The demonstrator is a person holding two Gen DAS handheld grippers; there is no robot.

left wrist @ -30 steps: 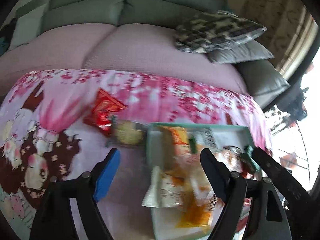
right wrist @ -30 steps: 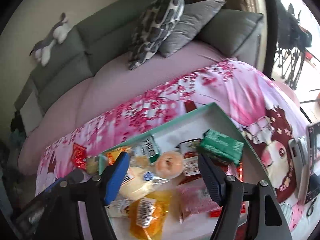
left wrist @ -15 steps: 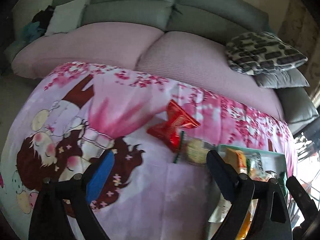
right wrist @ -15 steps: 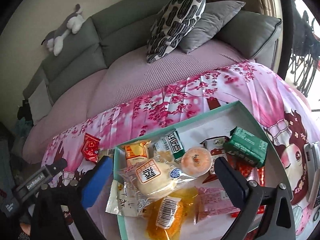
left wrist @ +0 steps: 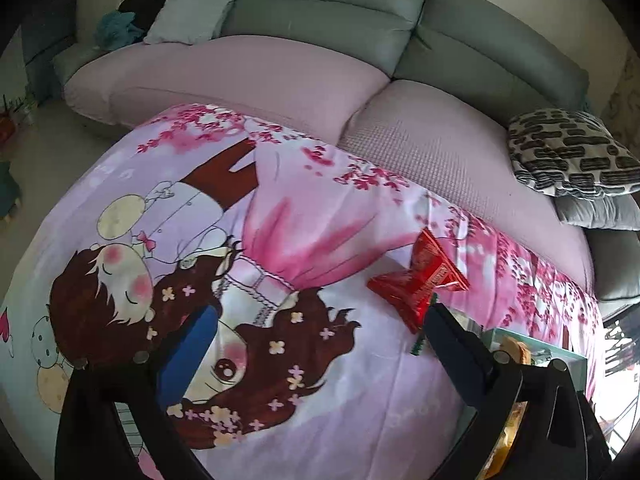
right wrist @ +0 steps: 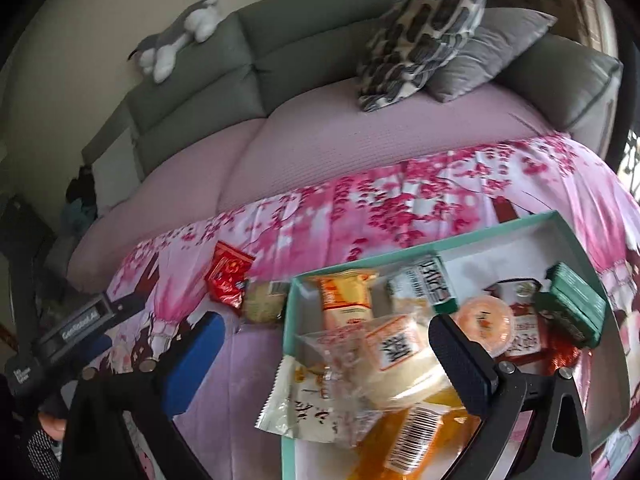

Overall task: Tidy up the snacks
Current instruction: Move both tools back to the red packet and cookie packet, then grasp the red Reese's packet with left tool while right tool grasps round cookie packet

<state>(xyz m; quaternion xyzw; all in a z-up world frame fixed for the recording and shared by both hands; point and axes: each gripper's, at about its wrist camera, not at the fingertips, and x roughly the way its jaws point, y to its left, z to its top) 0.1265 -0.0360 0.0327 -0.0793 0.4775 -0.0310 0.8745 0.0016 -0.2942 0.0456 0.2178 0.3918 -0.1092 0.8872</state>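
Snacks lie heaped in a teal tray (right wrist: 289, 360) on a pink cartoon-print cloth (right wrist: 400, 200); two remain outside it, a red packet (left wrist: 420, 280) and a pale round packet (right wrist: 262, 300), at 9 o'clock of the tray, touching each other; left gripper (left wrist: 320, 340) jaws opening, nothing between them, red packet just beyond its 2 o'clock finger; right gripper (right wrist: 328, 344) jaws wide apart above the tray's heap, gripping nothing.
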